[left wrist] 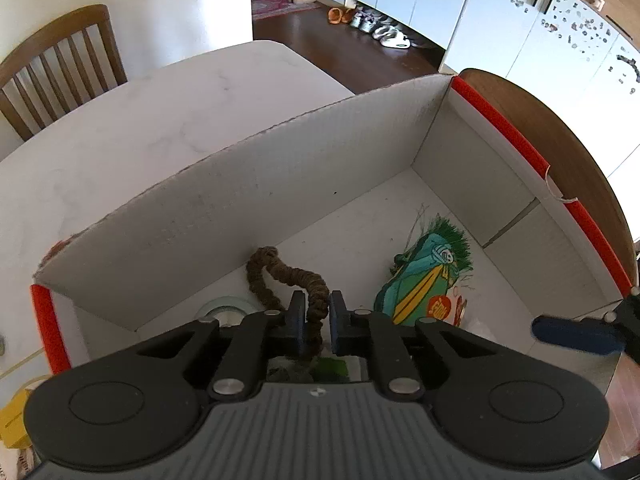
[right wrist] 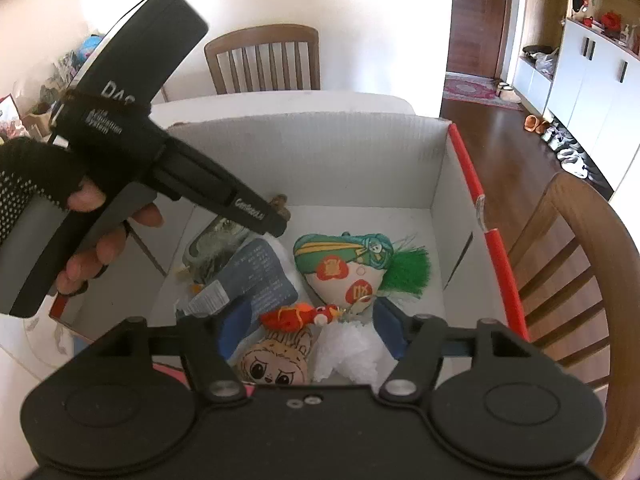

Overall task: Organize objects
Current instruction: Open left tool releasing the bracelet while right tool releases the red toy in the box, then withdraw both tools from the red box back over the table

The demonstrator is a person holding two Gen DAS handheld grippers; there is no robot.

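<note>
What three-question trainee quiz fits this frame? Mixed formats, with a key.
1. True or false: the left tongs are shut on the brown scrunchie above the white cardboard box.
2. Which of these lies in the box? A) a mug B) a green-tasselled sachet C) a spoon
3. Fill in: the right tongs are ____ and hold nothing.

Key: 1 true; 2 B; 3 open.
</note>
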